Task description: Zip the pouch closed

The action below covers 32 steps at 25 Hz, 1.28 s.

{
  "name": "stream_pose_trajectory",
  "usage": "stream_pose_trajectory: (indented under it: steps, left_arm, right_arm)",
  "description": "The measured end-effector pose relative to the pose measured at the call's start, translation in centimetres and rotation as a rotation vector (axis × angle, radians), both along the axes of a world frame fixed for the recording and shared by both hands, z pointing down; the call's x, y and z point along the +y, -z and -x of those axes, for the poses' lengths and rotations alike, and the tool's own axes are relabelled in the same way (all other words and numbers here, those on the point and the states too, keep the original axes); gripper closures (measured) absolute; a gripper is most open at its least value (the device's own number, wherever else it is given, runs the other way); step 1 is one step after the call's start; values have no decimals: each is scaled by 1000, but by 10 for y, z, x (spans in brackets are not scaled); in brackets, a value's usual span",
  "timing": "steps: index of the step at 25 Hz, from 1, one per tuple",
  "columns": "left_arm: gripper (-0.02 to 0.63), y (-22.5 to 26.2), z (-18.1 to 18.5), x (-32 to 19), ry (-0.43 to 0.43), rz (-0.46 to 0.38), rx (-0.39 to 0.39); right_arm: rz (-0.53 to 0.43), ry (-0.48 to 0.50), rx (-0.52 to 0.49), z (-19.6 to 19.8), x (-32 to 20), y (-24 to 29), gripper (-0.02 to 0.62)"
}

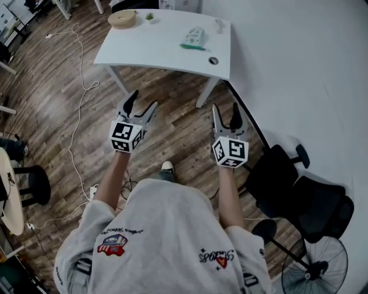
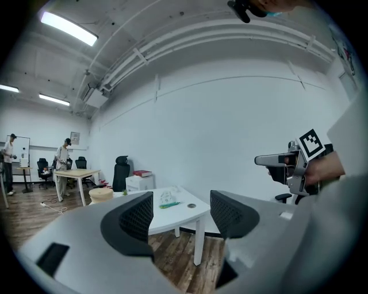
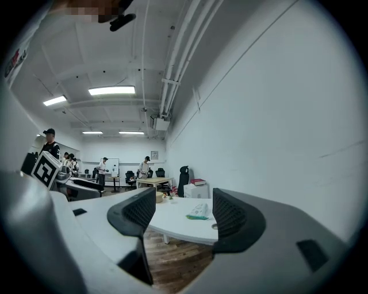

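Observation:
The pouch (image 1: pixel 194 38), pale with a green edge, lies on the white table (image 1: pixel 161 49) well ahead of me. It also shows small in the left gripper view as the pouch (image 2: pixel 168 198) and in the right gripper view as the pouch (image 3: pixel 199 211). My left gripper (image 1: pixel 144 102) and right gripper (image 1: pixel 225 109) are held in the air over the wooden floor, short of the table. Both are open with nothing between the jaws. The left gripper (image 2: pixel 181 215) and right gripper (image 3: pixel 183 215) both face the table.
On the table are a round tan object (image 1: pixel 122 19), a small plant (image 1: pixel 149 17) and a dark round item (image 1: pixel 213 60). Black office chairs (image 1: pixel 299 192) and a fan (image 1: pixel 315 269) stand at the right by the white wall. A cable (image 1: pixel 77 74) trails across the floor.

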<state>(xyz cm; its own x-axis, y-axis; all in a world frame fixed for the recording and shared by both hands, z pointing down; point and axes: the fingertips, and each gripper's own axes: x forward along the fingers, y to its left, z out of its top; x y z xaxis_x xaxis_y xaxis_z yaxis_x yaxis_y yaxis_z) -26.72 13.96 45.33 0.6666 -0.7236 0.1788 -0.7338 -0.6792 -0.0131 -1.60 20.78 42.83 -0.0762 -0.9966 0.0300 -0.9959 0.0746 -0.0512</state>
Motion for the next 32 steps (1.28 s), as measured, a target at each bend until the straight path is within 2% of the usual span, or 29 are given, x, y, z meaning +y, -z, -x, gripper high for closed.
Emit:
stream_pose_trajectory:
  steps: [10, 17, 20, 23, 26, 29, 32]
  left_arm:
    - [304, -6, -2, -91, 26, -7, 4]
    - [304, -13, -25, -167, 65, -4, 8]
    - [304, -11, -43, -211, 94, -23, 6]
    - [304, -14, -66, -260, 126, -23, -13]
    - [304, -9, -99, -309, 157, 1, -14]
    - [304, 9, -137, -352, 173, -10, -24]
    - [304, 9, -169, -393, 199, 0, -17]
  right_arm:
    - [0, 31, -3, 0, -97, -9, 302]
    - [-8, 67, 4, -29, -184, -13, 304]
    - [-31, 97, -6, -52, -237, -12, 305]
    - [-53, 138, -75, -78, -292, -13, 305]
    - [-42, 184, -103, -112, -347, -6, 299]
    - [-36, 231, -100, -144, -398, 8, 302]
    - [-10, 277, -110, -168, -446, 0, 303]
